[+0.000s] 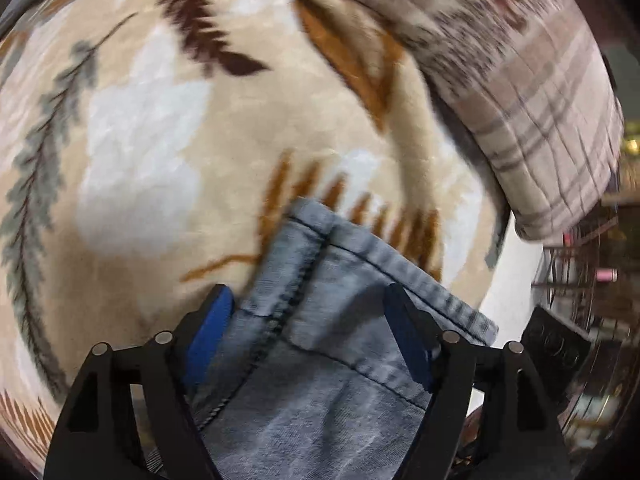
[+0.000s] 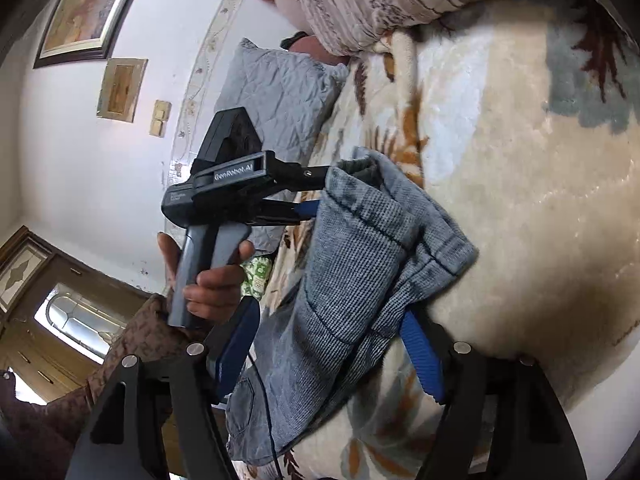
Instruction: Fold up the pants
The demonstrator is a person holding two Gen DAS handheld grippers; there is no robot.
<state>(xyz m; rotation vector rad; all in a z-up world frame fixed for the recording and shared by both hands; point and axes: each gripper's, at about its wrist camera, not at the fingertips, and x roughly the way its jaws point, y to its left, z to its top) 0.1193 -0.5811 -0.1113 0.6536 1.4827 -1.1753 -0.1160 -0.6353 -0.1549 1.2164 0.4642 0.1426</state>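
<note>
Before me lies a bed under a cream leaf-patterned blanket (image 2: 520,168), with a grey quilted pillow (image 2: 280,92). Framed pictures (image 2: 92,4) hang on the white wall (image 2: 80,168).

The pants (image 2: 352,280) lie heaped on the bed's leaf-patterned blanket (image 1: 152,128), and all room is judged from them. Beyond their hem the blanket is bare and flat, a wide open stretch. Farther off, a striped, folded quilt (image 1: 532,92) rises as a soft wall along that side. In the right wrist view a grey quilted pillow (image 2: 280,92) stands behind the pants, and the left tool (image 2: 320,190), with the hand (image 2: 208,280) on its grip, occupies the space beside them.
</note>
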